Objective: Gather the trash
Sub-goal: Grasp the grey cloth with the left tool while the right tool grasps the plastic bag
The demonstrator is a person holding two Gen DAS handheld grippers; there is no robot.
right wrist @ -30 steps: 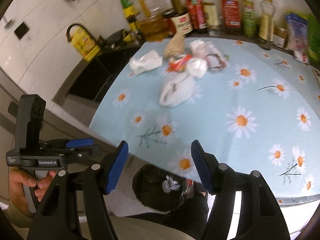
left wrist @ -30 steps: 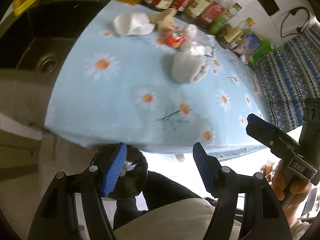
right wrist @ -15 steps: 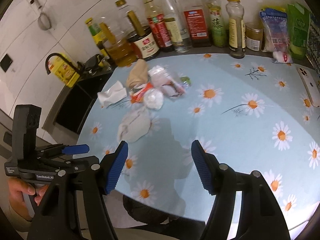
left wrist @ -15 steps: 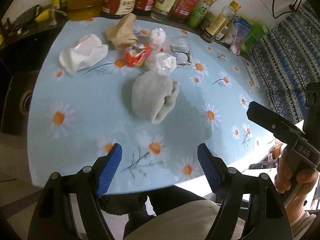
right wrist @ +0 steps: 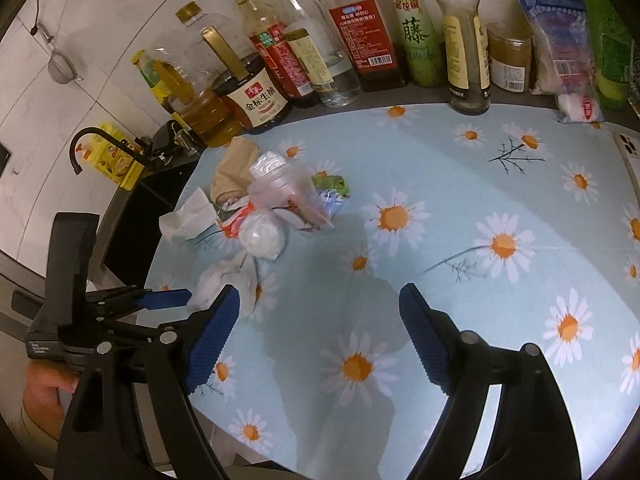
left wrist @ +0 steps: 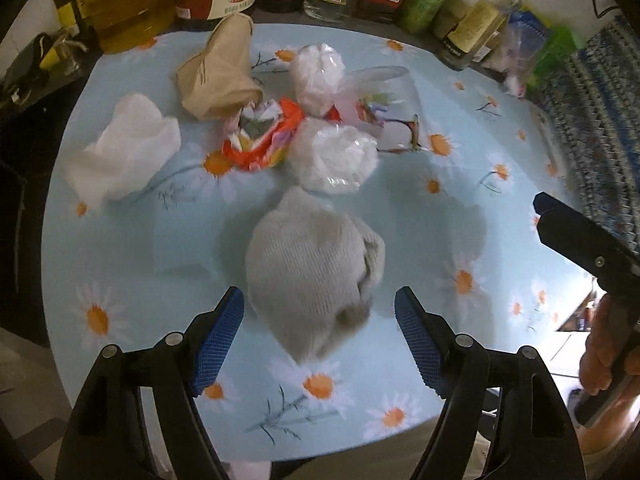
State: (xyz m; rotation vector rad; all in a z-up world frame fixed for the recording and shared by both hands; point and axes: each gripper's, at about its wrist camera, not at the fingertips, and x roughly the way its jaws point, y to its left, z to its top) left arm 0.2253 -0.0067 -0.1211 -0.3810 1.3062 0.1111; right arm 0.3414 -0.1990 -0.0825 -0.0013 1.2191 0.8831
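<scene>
A grey-white crumpled wad (left wrist: 312, 272) lies on the daisy tablecloth (left wrist: 120, 240), right between the open jaws of my left gripper (left wrist: 318, 336). Behind it lie a clear plastic ball (left wrist: 334, 158), a red-orange wrapper (left wrist: 260, 136), a white tissue (left wrist: 120, 152), a brown paper wad (left wrist: 220, 76) and a clear printed bag (left wrist: 384, 112). My right gripper (right wrist: 320, 336) is open and empty over bare cloth, right of the trash pile (right wrist: 264, 216). The left gripper (right wrist: 132, 304) shows at the left of the right wrist view, beside the wad (right wrist: 224, 280).
A row of sauce and oil bottles (right wrist: 360, 40) stands along the table's back edge. Snack packets (right wrist: 560, 52) stand at the back right. A phone (right wrist: 628, 160) lies at the right edge. A dark sink with a tap (right wrist: 92, 140) is to the left.
Both grippers have moved up from below the table edge and forward over the table. The left one has closed in on the grey-white wad. The bin below has left view.
</scene>
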